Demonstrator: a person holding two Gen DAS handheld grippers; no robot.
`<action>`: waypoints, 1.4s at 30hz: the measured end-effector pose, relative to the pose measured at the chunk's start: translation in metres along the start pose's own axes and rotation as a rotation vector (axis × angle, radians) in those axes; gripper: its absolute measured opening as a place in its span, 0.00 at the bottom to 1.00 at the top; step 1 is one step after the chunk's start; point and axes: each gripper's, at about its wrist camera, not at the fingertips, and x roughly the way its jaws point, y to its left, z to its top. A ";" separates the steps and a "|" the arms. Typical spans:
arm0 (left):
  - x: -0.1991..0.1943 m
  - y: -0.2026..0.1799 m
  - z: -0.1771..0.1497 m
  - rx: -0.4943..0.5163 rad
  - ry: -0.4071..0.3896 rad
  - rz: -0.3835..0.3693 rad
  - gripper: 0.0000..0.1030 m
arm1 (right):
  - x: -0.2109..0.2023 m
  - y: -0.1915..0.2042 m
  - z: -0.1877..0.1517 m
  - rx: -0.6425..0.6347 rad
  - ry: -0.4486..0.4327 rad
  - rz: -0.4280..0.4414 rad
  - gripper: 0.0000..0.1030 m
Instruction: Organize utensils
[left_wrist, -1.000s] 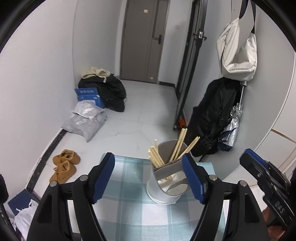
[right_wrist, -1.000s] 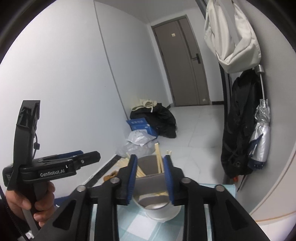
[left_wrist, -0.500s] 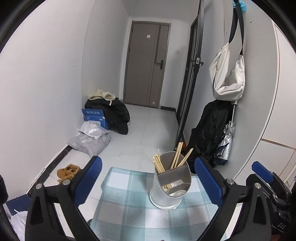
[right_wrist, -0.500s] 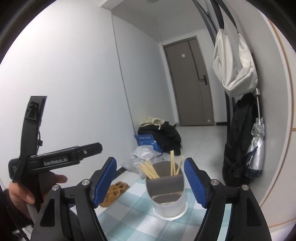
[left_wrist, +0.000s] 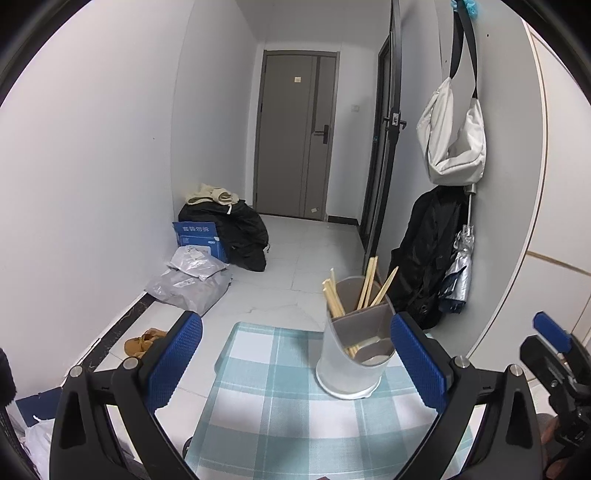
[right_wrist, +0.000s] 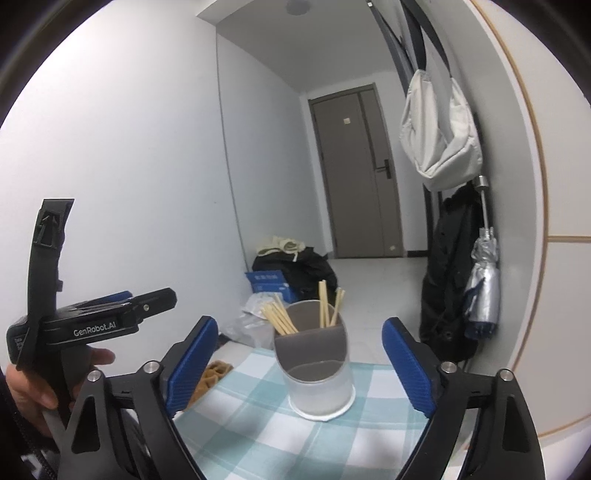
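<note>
Chopsticks (right_wrist: 281, 316) are standing upright in the rear compartment of the grey-and-white utensil holder (right_wrist: 317, 373), which is sitting on the checked cloth (right_wrist: 255, 421) covering the bench, toward its far edge. I am holding my right hand-held gripper (right_wrist: 297, 367) level with the holder; its blue pads are spreading wider at this moment, and the holder is showing between them without either pad touching it. My left hand-held gripper (left_wrist: 295, 363) is standing wide apart and gripping nothing, with the holder just inside its right pad (left_wrist: 417, 363) in that view, again clear of contact. No loose utensil is showing on the cloth in either view, and the front compartment is looking nearly bare, though a pale piece I cannot identify is lying at its bottom. I am judging that the sorting step is closing out, with both tools freed. My next move, if any, is calling for a check of the bench nearer me, which neither camera is covering.
</note>
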 end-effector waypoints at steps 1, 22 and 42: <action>0.001 0.001 -0.003 -0.003 0.003 -0.001 0.96 | -0.001 0.001 -0.003 -0.005 -0.003 -0.008 0.91; 0.021 0.001 -0.052 0.023 0.029 0.018 0.96 | 0.003 -0.003 -0.067 -0.009 0.058 -0.111 0.97; 0.034 0.009 -0.065 0.006 0.062 0.028 0.96 | 0.014 -0.005 -0.079 0.004 0.085 -0.130 0.98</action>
